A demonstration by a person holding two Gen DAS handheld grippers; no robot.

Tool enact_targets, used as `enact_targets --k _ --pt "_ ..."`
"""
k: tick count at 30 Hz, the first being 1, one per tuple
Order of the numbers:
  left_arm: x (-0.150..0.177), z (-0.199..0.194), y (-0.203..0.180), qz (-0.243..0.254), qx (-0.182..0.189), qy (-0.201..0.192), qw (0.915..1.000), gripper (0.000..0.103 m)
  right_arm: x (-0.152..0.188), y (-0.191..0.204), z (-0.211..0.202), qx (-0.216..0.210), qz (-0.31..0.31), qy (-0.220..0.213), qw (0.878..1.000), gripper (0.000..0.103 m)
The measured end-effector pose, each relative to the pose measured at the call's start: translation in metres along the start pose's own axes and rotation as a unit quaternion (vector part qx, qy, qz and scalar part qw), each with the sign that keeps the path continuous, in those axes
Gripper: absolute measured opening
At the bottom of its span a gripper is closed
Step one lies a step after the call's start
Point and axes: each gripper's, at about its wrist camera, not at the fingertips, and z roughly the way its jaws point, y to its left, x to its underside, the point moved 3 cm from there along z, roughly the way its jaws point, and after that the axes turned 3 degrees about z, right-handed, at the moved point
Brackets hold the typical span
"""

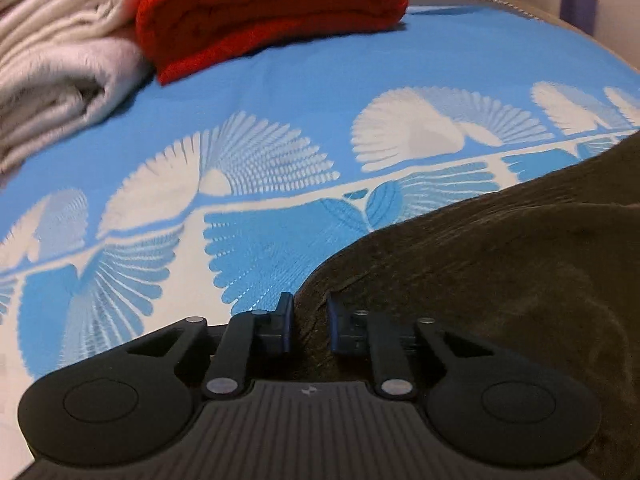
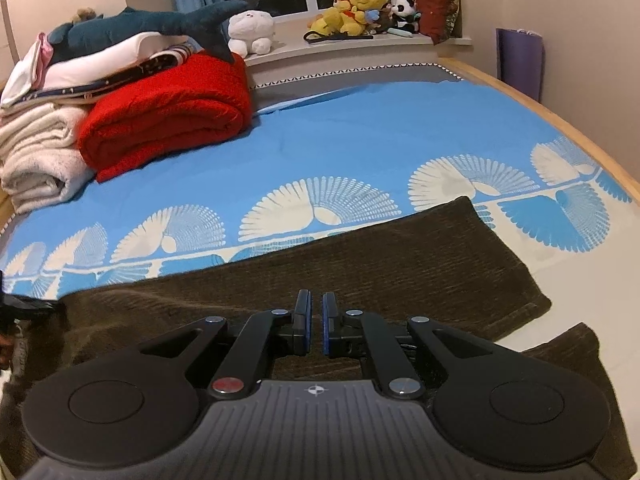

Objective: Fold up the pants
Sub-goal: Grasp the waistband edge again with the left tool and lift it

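Dark brown ribbed pants [image 2: 400, 256] lie flat on the bed's blue sheet with white fan prints [image 2: 360, 128]. One leg stretches to the right, and a second leg [image 2: 576, 364] shows at the lower right. My right gripper [image 2: 316, 312] hovers over the pants' middle, shut, with nothing visible between its pads. In the left wrist view the pants [image 1: 500, 280] fill the lower right. My left gripper [image 1: 310, 312] is at their left edge, its pads pinching a ridge of the brown cloth.
A folded red blanket [image 2: 168, 112] and white blankets [image 2: 40, 156] are stacked at the bed's far left, with a plush shark [image 2: 140, 24] on top. Soft toys [image 2: 352, 8] sit on the windowsill. The bed's wooden edge [image 2: 560, 120] runs along the right.
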Motion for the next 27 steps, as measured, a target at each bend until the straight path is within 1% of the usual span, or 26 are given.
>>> enact_targets --k 2,4,7,10,12,14,15,16,17,18,19,20,21,22,23,24,25,26,27 --pt "0.000 -0.019 -0.004 0.006 0.001 -0.002 1.0000 0.015 0.002 -0.003 0.000 0.008 0.001 0.003 1.000 0.006" --pt "0.000 -0.043 -0.012 0.022 0.004 -0.002 0.9997 0.014 0.005 -0.007 0.000 0.013 0.011 0.009 1.000 0.006" --pt "0.006 -0.091 -0.031 0.051 0.012 -0.003 0.9986 0.013 0.010 -0.012 -0.002 0.020 0.026 0.016 0.999 0.006" --pt "0.026 -0.151 -0.054 0.068 0.026 -0.023 0.9971 0.012 0.018 -0.011 -0.006 0.023 0.035 0.022 0.999 0.006" --pt "0.052 -0.188 -0.075 0.090 0.037 -0.029 0.9948 0.011 0.023 -0.007 -0.010 0.022 0.039 0.023 0.999 0.006" --pt "0.086 -0.215 -0.100 0.121 0.053 -0.027 0.9908 0.010 0.027 -0.003 -0.015 0.021 0.043 0.023 0.999 0.006" --pt "0.104 -0.224 -0.113 0.143 0.066 -0.017 0.9874 0.010 0.030 -0.002 -0.016 0.019 0.046 0.025 0.998 0.006" --pt "0.121 -0.228 -0.124 0.169 0.077 -0.005 0.9827 0.010 0.033 0.000 -0.018 0.017 0.048 0.027 0.998 0.006" --pt "0.135 -0.231 -0.133 0.200 0.086 0.007 0.9759 0.012 0.036 0.001 -0.020 0.015 0.049 0.030 0.998 0.006" --pt "0.148 -0.232 -0.138 0.225 0.093 0.018 0.9698 0.015 0.039 0.002 -0.020 0.015 0.049 0.033 0.998 0.006" --pt "0.151 -0.232 -0.132 0.214 0.095 0.023 0.9720 0.015 0.041 0.002 -0.021 0.016 0.047 0.036 0.998 0.006" --pt "0.150 -0.232 -0.118 0.172 0.097 0.028 0.9800 0.017 0.043 0.003 -0.020 0.017 0.045 0.040 0.998 0.006" --pt "0.148 -0.232 -0.100 0.118 0.100 0.031 0.9875 0.025 0.045 0.002 -0.020 0.018 0.043 0.043 0.998 0.006" --pt "0.145 -0.232 -0.075 0.044 0.103 0.032 0.9932 0.033 0.046 0.002 -0.018 0.020 0.044 0.047 0.998 0.006" --pt "0.145 -0.230 -0.053 -0.017 0.103 0.036 0.9939 0.035 0.047 0.001 -0.018 0.020 0.047 0.050 0.997 0.006" --pt "0.147 -0.226 -0.028 -0.090 0.102 0.047 0.9896 0.039 0.048 0.000 -0.017 0.018 0.050 0.051 0.997 0.006" --pt "0.152 -0.221 -0.008 -0.152 0.098 0.063 0.9814 0.043 0.048 -0.001 -0.017 0.015 0.053 0.052 0.997 0.006" --pt "0.160 -0.213 0.010 -0.208 0.090 0.087 0.9700 0.044 0.049 -0.001 -0.016 0.014 0.054 0.050 0.997 0.006" --pt "0.170 -0.203 0.024 -0.254 0.079 0.117 0.9568 0.044 0.049 -0.002 -0.015 0.013 0.055 0.047 0.997 0.006"
